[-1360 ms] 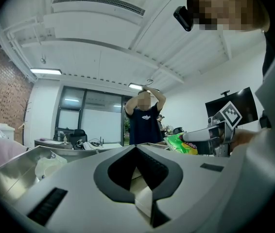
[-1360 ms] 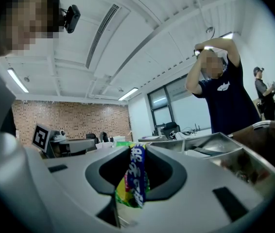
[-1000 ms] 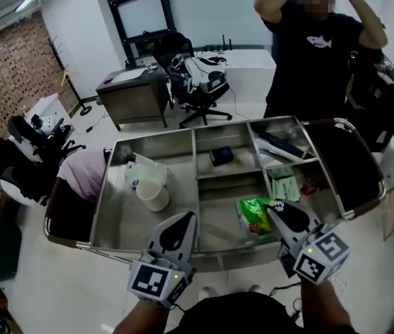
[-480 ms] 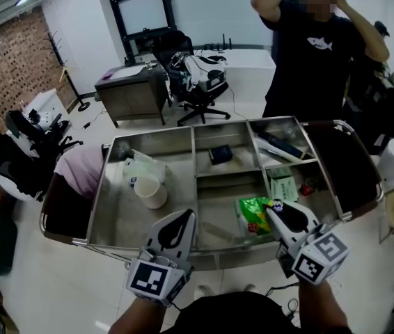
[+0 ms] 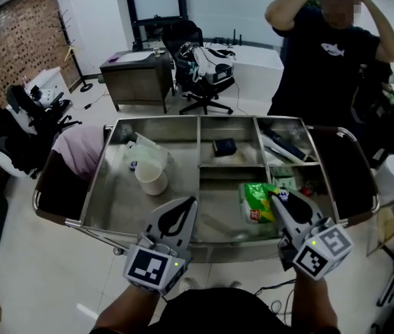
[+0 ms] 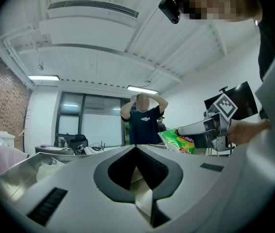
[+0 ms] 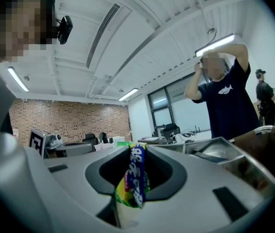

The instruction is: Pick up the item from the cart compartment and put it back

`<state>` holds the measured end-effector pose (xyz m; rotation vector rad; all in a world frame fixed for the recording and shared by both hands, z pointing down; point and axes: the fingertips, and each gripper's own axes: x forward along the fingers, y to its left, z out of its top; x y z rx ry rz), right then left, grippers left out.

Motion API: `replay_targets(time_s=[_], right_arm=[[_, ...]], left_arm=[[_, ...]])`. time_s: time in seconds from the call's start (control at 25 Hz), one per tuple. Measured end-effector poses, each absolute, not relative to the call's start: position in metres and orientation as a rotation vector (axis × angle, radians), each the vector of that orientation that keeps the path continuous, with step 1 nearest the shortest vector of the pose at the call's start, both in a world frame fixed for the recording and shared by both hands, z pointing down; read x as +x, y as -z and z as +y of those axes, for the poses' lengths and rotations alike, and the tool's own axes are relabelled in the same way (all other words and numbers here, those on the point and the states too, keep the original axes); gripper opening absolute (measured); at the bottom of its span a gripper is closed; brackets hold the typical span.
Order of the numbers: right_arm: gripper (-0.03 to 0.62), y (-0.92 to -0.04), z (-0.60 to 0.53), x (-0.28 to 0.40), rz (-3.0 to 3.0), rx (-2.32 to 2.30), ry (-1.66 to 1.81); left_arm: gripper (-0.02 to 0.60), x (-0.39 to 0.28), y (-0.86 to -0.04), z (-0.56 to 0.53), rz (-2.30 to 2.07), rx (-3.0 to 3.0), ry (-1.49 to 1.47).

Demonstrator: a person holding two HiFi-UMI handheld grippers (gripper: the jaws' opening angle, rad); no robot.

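- Head view: the right gripper [image 5: 278, 196] has its jaws partly closed on the edge of the green plastic snack bag [image 5: 255, 204]. The bag hangs just left of the fingertips, over the middle front compartment of the stainless steel cart [image 5: 97, 179].
- Compared with a second ago, the gripper and bag sit a little higher in frame against the compartment. The jaw gap is the same and the pinch has not slipped. The camera itself also shifted, so part of that change is only a change of view.
- Judgement: the pick-up looks done and the put-back is next.
- The left gripper [image 5: 188, 200] hovers near the cart's front rim, same pose as earlier. The white round cup [image 5: 152, 179] is ahead and left of its tips, untouched.
- Left gripper view: the left gripper [image 6: 136, 147] has its jaws closed tip to tip with nothing between them.
- The snack bag [image 6: 179, 141] is up and to the right of the tips, dangling clear of the cart from the right gripper [image 6: 182, 130].
- The standing person in a black t-shirt [image 6: 143, 123] is beyond, arms raised.
- Right gripper view: the right gripper [image 7: 136, 147] has the bag's folded edge [image 7: 135, 178] clamped right between the fingers. It sits narrow and upright, with the rest of the bag hidden past the tips.
- The cart wall [image 7: 225, 152] is to the right of the tips.
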<state>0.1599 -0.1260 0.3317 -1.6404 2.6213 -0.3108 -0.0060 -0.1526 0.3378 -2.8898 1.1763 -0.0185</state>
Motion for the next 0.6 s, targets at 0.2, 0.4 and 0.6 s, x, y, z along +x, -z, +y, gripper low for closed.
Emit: replay_targets(time_s=[0.2,0.4,0.6], right_arm=[[0.112,-0.328,-0.15,0.149,2.69,-1.647,0.288],[0.112,-0.327,-0.177,0.139,2.749,-1.653,0.286],[0.112,-0.341,-0.204,0.129,2.805,-1.664,0.341]], left_arm=[[0.0,-0.006,-0.338,-0.156,1.183,-2.892,0.005],[0.0,-0.009,-0.338,-0.16,1.194,-2.883,-0.007],[0.0,-0.014,-0.337,-0.163,1.212,-2.875,-0.018]])
